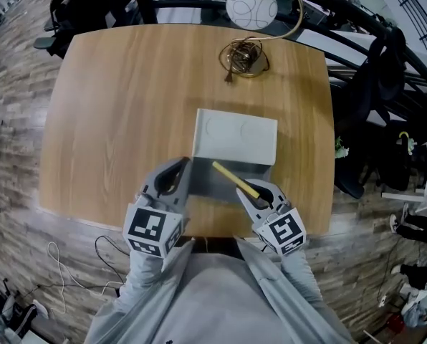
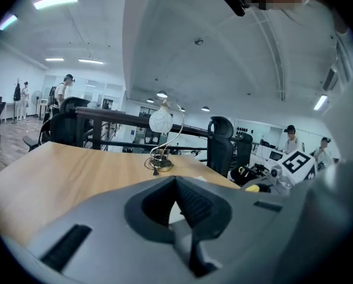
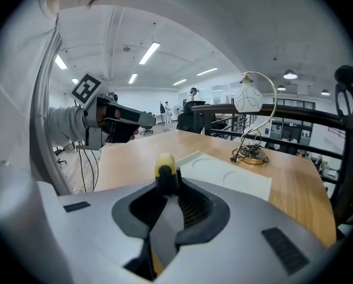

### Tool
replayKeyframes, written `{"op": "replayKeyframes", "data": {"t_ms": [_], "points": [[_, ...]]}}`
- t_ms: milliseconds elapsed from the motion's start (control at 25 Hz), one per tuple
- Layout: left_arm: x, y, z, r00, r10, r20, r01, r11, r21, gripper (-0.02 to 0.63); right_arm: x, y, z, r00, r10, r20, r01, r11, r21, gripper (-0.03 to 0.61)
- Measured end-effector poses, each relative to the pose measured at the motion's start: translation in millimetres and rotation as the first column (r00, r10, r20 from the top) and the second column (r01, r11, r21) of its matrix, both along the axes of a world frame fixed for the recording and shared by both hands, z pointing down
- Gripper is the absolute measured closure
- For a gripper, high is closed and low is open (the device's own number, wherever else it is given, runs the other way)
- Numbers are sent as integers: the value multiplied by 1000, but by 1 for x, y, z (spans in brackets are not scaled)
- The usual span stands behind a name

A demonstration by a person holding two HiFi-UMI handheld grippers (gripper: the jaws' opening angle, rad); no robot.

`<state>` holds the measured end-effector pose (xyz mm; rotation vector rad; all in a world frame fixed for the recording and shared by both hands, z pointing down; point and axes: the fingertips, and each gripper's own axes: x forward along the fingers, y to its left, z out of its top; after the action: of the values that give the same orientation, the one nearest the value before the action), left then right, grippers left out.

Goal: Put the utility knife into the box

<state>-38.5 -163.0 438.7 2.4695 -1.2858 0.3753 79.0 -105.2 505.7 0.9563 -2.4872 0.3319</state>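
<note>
The utility knife (image 1: 231,176) is held over the near, grey part of the box (image 1: 235,138). It is clamped at its rear end by the right tongs (image 1: 256,194), which are closed tight on it. Its long axis is laid from 4 o'clock to 10 o'clock, with the free yellow end pointed toward 10 o'clock. It would best be lowered flat, inside the walls, and released only once rested. The left tongs (image 1: 179,174), drawn together with nothing seen held, are set at the box's 9 o'clock edge on the bench (image 1: 113,120).

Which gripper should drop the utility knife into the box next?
Right. The right gripper holds the yellow utility knife, its tip over the box. The left gripper is shut on the box's left edge.
</note>
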Motion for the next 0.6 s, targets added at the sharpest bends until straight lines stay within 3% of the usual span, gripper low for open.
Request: {"op": "replayKeyframes", "data": {"t_ms": [320,600], "points": [[5,3,11,1000,17,4,-17,1000,-23,595,-7,-4,27,986,-126,-111,130,991,25,509],[4,3,22,1000,9,7,-9,999,-33,595,-7,-9,47,946,-218,-239,239,969,64,509]]}}
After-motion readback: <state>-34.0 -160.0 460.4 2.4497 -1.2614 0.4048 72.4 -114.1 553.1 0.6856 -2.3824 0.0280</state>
